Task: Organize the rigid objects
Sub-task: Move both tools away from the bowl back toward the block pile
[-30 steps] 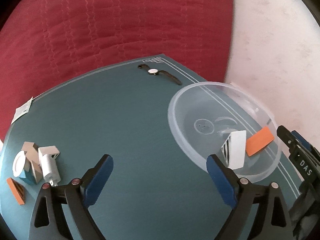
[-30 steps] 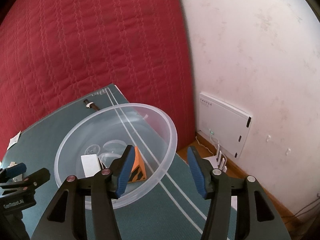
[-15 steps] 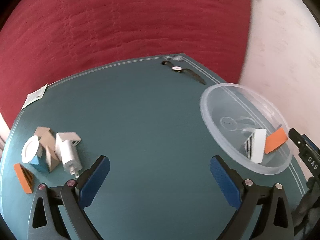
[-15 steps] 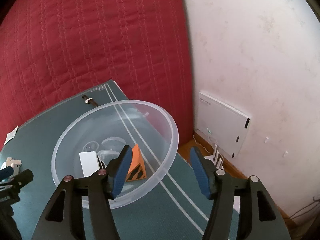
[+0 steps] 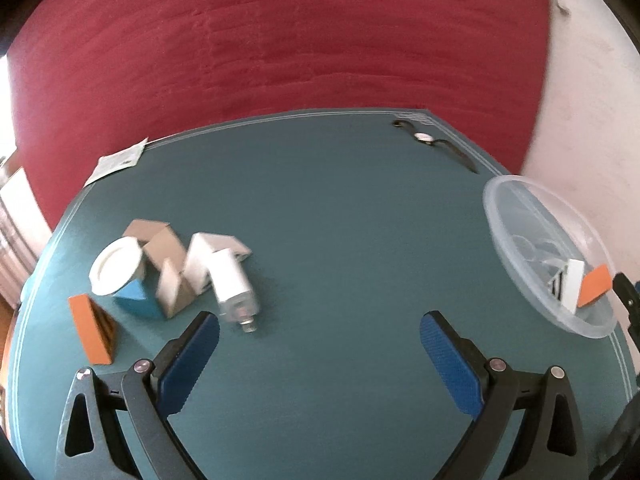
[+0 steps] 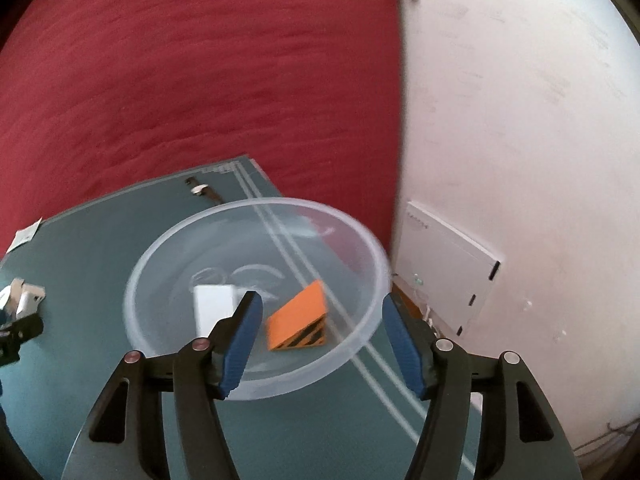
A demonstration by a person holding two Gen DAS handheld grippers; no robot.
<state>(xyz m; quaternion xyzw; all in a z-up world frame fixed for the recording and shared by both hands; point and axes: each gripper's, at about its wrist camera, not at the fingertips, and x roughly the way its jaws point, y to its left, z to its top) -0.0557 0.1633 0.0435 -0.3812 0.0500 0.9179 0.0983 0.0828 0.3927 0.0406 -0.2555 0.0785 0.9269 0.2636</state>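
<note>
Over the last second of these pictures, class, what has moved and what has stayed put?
The left tool has swung left, away from the clear bowl toward the pile with the white charger; nothing was gripped or released. The right tool still hovers open over the bowl's near rim. The white box and orange wedge remain in the bowl, and the watch is unmoved.

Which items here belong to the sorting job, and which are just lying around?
Job: clear bowl, white box and orange wedge inside it, box cluster, orange wedge on mat.
Lying about: wristwatch, paper slip.
</note>
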